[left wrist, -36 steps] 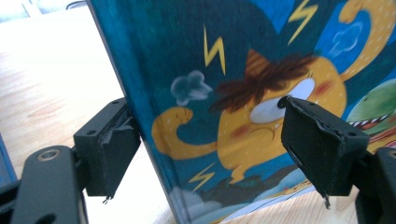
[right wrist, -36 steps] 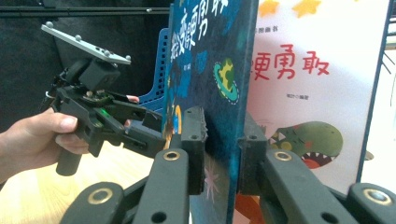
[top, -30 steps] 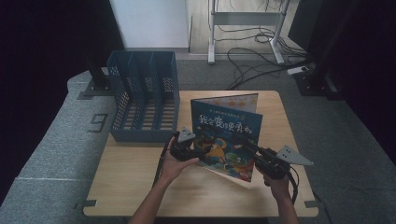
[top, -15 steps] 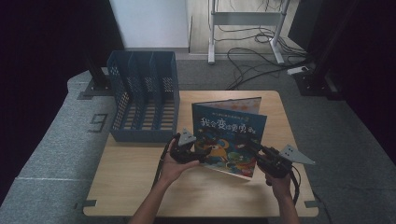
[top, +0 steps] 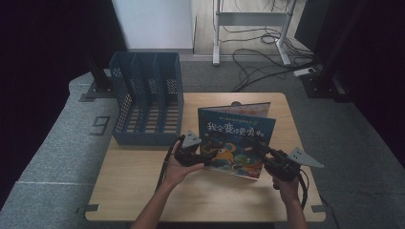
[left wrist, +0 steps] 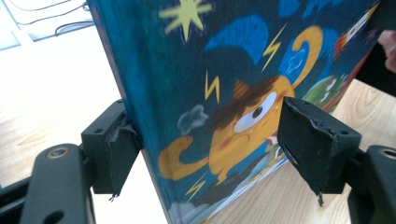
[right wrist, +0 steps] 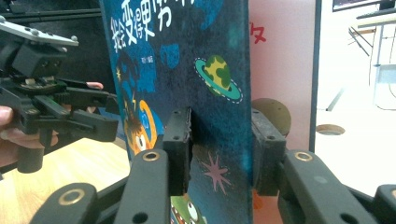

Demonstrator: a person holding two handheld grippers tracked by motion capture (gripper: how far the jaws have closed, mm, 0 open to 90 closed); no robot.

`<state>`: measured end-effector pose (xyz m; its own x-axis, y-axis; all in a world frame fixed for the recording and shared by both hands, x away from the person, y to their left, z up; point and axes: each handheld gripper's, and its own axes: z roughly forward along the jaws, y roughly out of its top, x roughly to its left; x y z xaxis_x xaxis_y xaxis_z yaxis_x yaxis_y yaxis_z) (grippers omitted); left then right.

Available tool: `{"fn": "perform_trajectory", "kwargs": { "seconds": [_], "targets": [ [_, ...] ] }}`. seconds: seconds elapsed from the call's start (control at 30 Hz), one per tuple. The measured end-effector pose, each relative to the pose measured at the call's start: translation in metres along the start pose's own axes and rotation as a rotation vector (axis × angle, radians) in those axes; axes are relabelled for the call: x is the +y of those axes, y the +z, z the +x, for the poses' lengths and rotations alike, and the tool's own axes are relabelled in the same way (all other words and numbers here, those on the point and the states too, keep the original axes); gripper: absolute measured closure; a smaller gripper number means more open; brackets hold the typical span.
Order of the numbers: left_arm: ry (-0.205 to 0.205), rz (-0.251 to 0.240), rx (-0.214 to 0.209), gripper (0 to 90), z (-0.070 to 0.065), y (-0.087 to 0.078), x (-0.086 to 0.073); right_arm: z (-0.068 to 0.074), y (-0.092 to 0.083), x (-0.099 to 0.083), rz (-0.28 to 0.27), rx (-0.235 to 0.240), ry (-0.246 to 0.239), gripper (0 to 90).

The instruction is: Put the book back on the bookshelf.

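Closest to us, our right tongs [right wrist: 222, 154] are clamped on the edge of the picture book [top: 237, 138], which stands tilted on the tabletop [top: 143, 191]. Our left tongs [left wrist: 205, 149] sit spread wide around its other edge, pads off the cover. The book's bottom corner is cut off from view there. Further back sits a blue slotted file rack [top: 145, 98], beside the book.

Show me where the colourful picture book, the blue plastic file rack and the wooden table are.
Colourful picture book [top: 236, 138]: high view, middle of its front cover.
Blue plastic file rack [top: 145, 139]: high view, its front wall.
Wooden table [top: 138, 181]: high view, bare top at the near left.
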<state>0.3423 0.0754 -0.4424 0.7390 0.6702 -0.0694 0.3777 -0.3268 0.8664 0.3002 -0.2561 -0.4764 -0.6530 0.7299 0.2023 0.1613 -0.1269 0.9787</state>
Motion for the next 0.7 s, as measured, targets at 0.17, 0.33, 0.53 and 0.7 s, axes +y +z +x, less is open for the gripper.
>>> {"fn": "perform_trajectory", "kwargs": {
  "seconds": [0.17, 0.33, 0.53, 0.7],
  "targets": [
    [0.009, -0.010, 0.000, 23.1, -0.003, -0.002, 0.001, -0.002, 0.001, -0.002, 0.002, -0.012, 0.008, 60.3],
    [0.011, -0.020, 0.001, 26.8, -0.005, -0.004, 0.000, -0.002, 0.002, -0.003, 0.002, -0.021, 0.012, 57.7],
    [0.024, -0.039, -0.001, 31.8, -0.007, -0.009, -0.004, -0.003, 0.004, -0.004, -0.001, -0.034, 0.016, 53.2],
    [0.029, -0.046, -0.011, 34.8, -0.008, -0.011, -0.004, -0.004, 0.004, -0.005, 0.000, -0.043, 0.017, 50.6]
  ]
}}
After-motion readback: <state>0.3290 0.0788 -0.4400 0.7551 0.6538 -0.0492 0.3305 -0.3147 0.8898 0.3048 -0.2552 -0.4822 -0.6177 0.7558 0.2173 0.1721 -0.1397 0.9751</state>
